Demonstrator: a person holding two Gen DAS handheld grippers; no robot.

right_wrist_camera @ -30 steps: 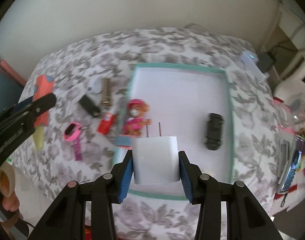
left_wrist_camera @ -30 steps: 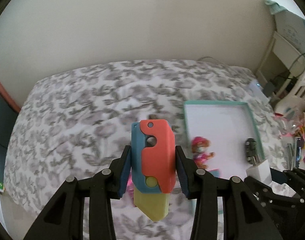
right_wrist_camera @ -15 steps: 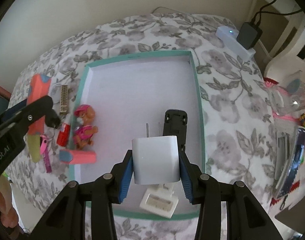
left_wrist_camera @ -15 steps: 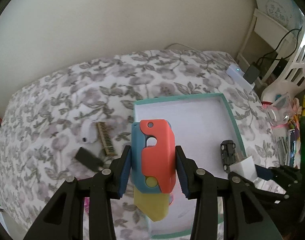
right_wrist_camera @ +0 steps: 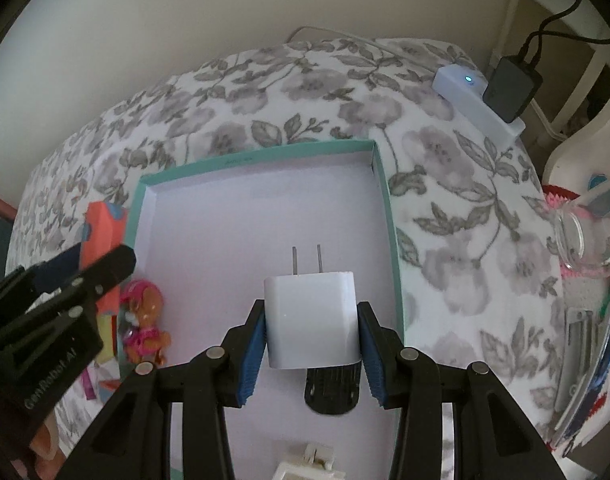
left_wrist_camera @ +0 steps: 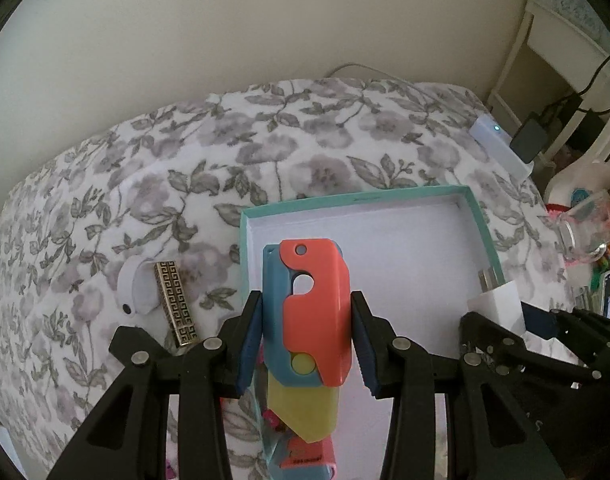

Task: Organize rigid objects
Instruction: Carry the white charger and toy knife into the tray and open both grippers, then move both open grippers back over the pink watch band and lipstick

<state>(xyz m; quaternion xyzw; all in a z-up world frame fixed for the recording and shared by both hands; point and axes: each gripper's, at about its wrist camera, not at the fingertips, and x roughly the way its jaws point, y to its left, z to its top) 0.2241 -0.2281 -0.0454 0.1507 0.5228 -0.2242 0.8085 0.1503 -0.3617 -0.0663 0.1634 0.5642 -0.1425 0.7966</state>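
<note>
A plain cream wall (left_wrist_camera: pixel 225 40) is seen behind a bed-like surface covered by a white cloth printed with grey flowers and leaves (left_wrist_camera: pixel 305 148). At the far right corner a white power strip with a lit blue dot (right_wrist_camera: pixel 471 98) and a black adapter (right_wrist_camera: pixel 511 88) plugged into it are seen. A shallow box with a teal rim and a smooth white floor (right_wrist_camera: pixel 261 156) lies on the cloth.

Both grippers are pointed steeply down over the box. The left gripper (left_wrist_camera: pixel 307 344) is clamped by its blue ribbed pads on a blocky plastic toy of coral, blue and yellow parts (left_wrist_camera: pixel 317 320), which is held above the box's near left part. The right gripper (right_wrist_camera: pixel 311 336) is clamped on a glossy white charger cube (right_wrist_camera: pixel 311 316), held above the box floor with its two metal prongs pointing away from the camera.

Inside the box a black ribbed toy car (right_wrist_camera: pixel 331 390) is seen below the charger, and a small pink and brown figurine (right_wrist_camera: pixel 145 324) lies by the left wall. A white plug-like piece (right_wrist_camera: pixel 305 464) is seen at the near edge. On the cloth left of the box, a round white case (left_wrist_camera: pixel 135 292) and a gold bar with a key pattern (left_wrist_camera: pixel 176 306) lie touching.
</note>
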